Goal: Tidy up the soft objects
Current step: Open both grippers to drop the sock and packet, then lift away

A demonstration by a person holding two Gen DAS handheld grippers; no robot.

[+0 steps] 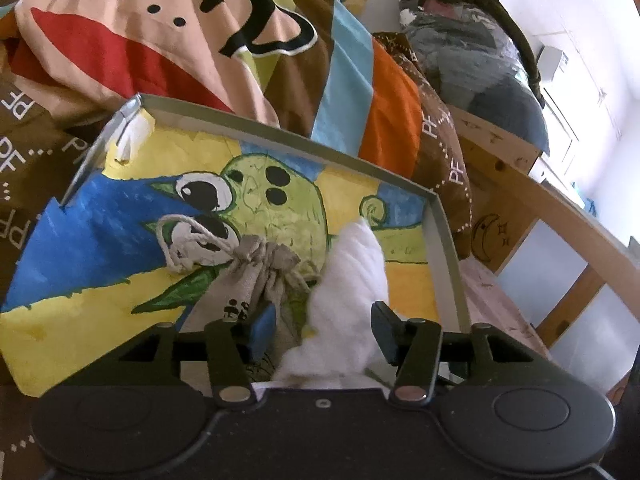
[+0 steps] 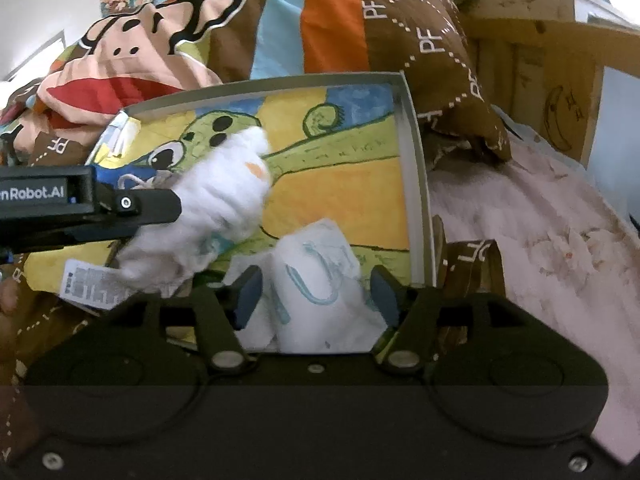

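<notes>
A shallow painted box (image 1: 448, 248) with a green cartoon figure lies on the bed; it also shows in the right wrist view (image 2: 416, 184). In it lie a grey drawstring pouch (image 1: 244, 280), a white fluffy plush toy (image 1: 352, 276) and a white soft pack with teal print (image 2: 316, 280). My left gripper (image 1: 324, 332) is open, its jaws either side of the plush toy (image 2: 224, 196), which seems to hang between them over the box. My right gripper (image 2: 316, 296) is open around the white pack, apart from it.
A bright monkey-print quilt (image 1: 160, 40) is heaped behind the box. A pink sheet (image 2: 520, 216) covers the mattress to the right. A wooden bed frame (image 1: 520, 184) and a pile of grey clothes (image 1: 472, 52) stand at the far right.
</notes>
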